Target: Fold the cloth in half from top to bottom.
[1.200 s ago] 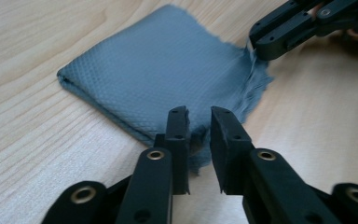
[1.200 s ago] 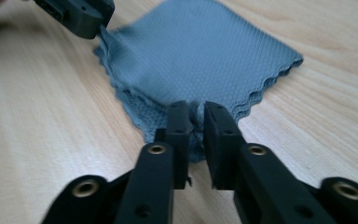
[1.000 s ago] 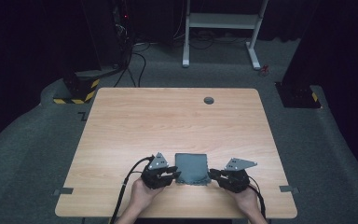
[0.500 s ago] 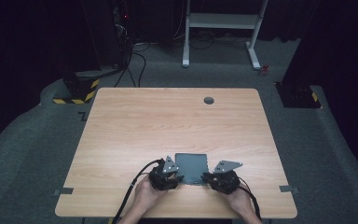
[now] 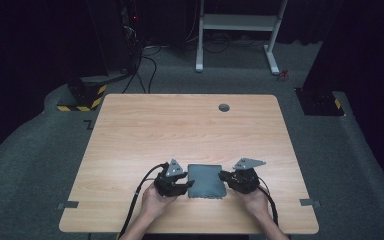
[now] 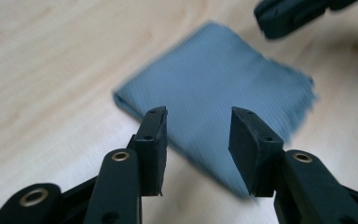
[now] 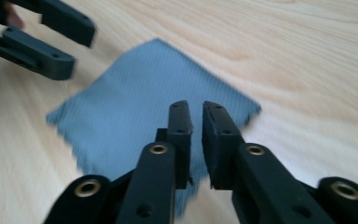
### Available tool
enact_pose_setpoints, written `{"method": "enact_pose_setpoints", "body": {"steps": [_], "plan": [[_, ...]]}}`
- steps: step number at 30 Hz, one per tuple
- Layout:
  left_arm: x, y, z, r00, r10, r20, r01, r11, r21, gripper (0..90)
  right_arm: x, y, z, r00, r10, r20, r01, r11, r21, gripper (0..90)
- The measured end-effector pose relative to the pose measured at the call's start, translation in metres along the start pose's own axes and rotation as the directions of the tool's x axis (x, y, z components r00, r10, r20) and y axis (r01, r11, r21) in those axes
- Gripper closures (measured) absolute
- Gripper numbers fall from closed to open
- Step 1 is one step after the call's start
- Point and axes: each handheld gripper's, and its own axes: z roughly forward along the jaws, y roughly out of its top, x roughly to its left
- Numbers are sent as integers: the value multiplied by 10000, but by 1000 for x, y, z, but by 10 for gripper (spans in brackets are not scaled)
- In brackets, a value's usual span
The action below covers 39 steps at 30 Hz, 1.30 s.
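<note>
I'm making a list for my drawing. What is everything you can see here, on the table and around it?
Folded cloth: one, grey-blue, flat on the table's near edge, between the grippers.
Table: one, light wood, centre.
Cable grommet: one, dark, table's far edge.
White desk frame: one, on the floor behind.
Black-and-yellow striped block: one, floor, far left.
Left gripper: one, black, jaws open, at the cloth's left edge.
Right gripper: one, black, jaws nearly closed, at the cloth's right edge.

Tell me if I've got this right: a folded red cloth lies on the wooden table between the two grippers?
Not quite: the cloth is grey-blue, not red, as the left gripper view shows. It does lie folded on the wooden table between the left gripper and right gripper.
</note>
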Motion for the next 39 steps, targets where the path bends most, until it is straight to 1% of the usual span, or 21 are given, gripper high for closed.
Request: {"method": "enact_pose_setpoints", "body": {"steps": [1,4,6,9,12,14,15,17,18,21,22,24,25,26,27,30,33,34,35,37,39], "plan": [[3,5,8,9999,-24,-106,23,10000,-69,566,-1,5,5,10000,-5,-7,5,10000,59,839],[12,13,27,9991,-329,-256,329,9995,9,566,-2,16,22,9999,74,100,-76,9997,215,844],[16,17,38,9974,-693,-215,695,9975,83,569,-3,20,31,9996,210,187,-214,9995,236,845],[17,19,49,9975,-544,-442,563,9975,436,570,-5,22,42,9989,417,195,-424,9985,359,845],[18,17,49,9979,-357,-541,393,9970,671,574,-11,20,51,9981,522,328,-543,9963,665,857],[19,15,48,9974,-201,-692,256,9965,797,578,-17,19,50,9972,728,154,-736,9956,578,859],[20,14,47,9974,-125,-708,185,9963,843,582,-19,19,49,9969,753,227,-765,9955,560,858],[21,12,45,9971,-144,-745,206,9963,835,584,-24,17,45,9960,846,295,-861,9948,535,848],[22,11,44,9969,-243,-753,314,9951,941,579,-25,17,43,9954,841,449,-864,9949,522,833],[28,10,42,9950,-673,-737,736,9935,873,550,-31,14,35,9921,1024,727,-1060,9933,470,795],[30,9,40,9932,-833,-814,898,9928,792,539,-32,14,33,9912,1074,771,-1112,9927,466,772],[34,9,39,9899,-978,-1022,1052,9920,696,522,-34,13,31,9909,1056,834,-1086,9936,317,704],[37,9,39,9872,-1183,-1071,1254,9901,627,515,-34,13,30,9898,1161,820,-1186,9926,268,686],[38,10,40,9867,-1212,-1085,1287,9895,651,511,-35,14,30,9895,1193,815,-1214,9924,205,678],[38,10,41,9868,-1198,-1088,1284,9888,763,509,-35,14,31,9902,1140,804,-1159,9931,189,670],[34,12,43,9880,-952,-1213,1075,9893,989,508,-34,16,37,9929,914,759,-961,9935,615,664],[34,13,43,9887,-936,-1173,1070,9877,1142,516,-32,19,41,9960,486,749,-555,9941,933,706],[33,14,43,9908,-856,-1049,980,9880,1194,546,-32,21,41,9966,431,703,-503,9932,1052,719],[32,14,43,9915,-796,-1031,918,9884,1206,594,-32,22,42,9975,244,659,-319,9928,1153,753],[32,15,43,9934,-739,-874,847,9882,1272,649,-32,23,42,9983,168,550,-237,9916,1274,789],[34,15,43,9929,-1008,-630,1079,9866,1226,706,-33,24,42,9992,121,388,-173,9906,1354,824]]}}
